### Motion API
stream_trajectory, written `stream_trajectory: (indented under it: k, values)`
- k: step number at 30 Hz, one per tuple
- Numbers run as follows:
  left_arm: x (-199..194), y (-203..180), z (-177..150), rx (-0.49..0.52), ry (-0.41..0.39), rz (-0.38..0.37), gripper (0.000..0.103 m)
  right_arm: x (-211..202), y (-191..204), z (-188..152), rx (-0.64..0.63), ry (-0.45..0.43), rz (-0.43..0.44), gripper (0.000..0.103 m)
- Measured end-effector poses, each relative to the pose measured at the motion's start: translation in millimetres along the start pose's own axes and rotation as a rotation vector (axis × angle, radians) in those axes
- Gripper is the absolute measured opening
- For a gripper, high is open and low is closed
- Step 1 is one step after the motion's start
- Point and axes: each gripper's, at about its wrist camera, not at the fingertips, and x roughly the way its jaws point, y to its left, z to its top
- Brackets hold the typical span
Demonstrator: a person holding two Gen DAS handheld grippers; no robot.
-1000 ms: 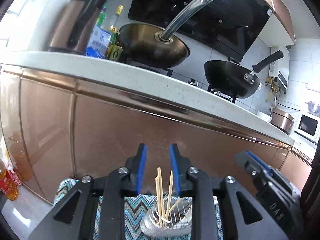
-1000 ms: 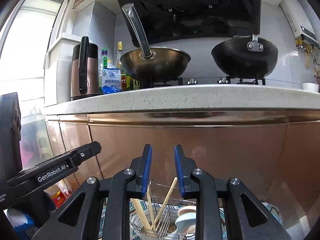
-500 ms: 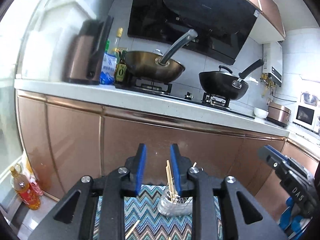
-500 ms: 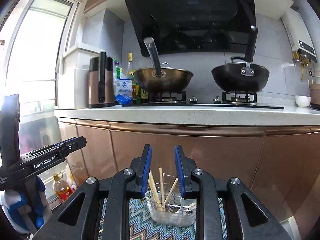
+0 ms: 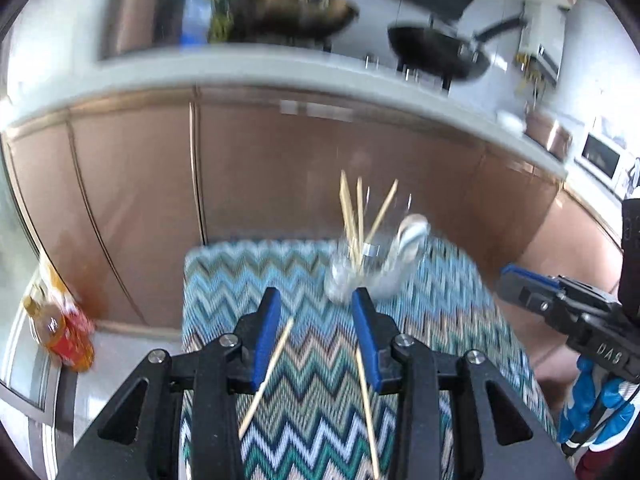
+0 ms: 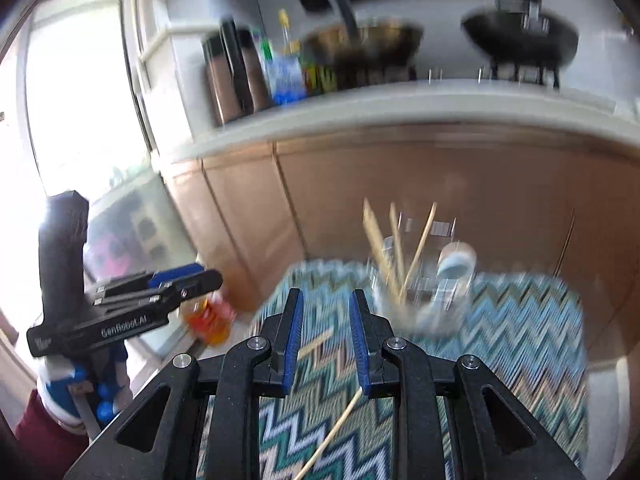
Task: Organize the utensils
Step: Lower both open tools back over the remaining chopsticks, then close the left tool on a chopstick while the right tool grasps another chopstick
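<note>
We can read two markings: "GenRobot.AI" in white on the side of the left hand-held gripper as the right wrist view shows it, and "DAS" on the black body of the right hand-held gripper at the right edge of the left wrist view. Labels on the bottles on the kitchen counter are too blurred to read.

In its own view the left hand-held gripper has its blue pads spread and opening, with nothing pinched between them (two loose chopsticks lie on the cloth beneath). One loose chopstick slants under the left pad; the other runs down past the right pad. The right hand-held gripper shows a narrower gap between its pads, and nothing sits in it; we see only the cloth below.

The zigzag-patterned cloth covers the desk in front of the copper cabinet doors. At its far edge stands a clear glass holder with several chopsticks upright in it and a pale spoon leaning at its right side. In the right wrist view the same holder appears just beyond the fingertips, blurred. An orange bottle stands on the floor at left.
</note>
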Motion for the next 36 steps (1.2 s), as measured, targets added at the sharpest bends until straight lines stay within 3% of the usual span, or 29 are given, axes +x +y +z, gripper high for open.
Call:
stream_trajectory:
  k: [6,15,22,36]
  values:
    - [67.3,28.2,-18.9,-0.043,0.200,-0.035,0.035,68.9,-19.4,-37.1,0.068,0.221,0.012,0.024]
    - [164.3,34.1,-31.6,0.034,0.411,-0.026,0.034,160.4,-55.4,-69.8,0.171,0.469,0.029,0.022]
    - [203.1,32.2,-34.0,0.072,0.485,-0.033,0.034,191.3,-62.5,-76.4,0.178,0.540,0.006,0.021]
    - [236.1,19.2,-41.0,0.108,0.528,-0.019,0.028,229.8,-50.5,-86.2,0.148,0.603,-0.017,0.018]
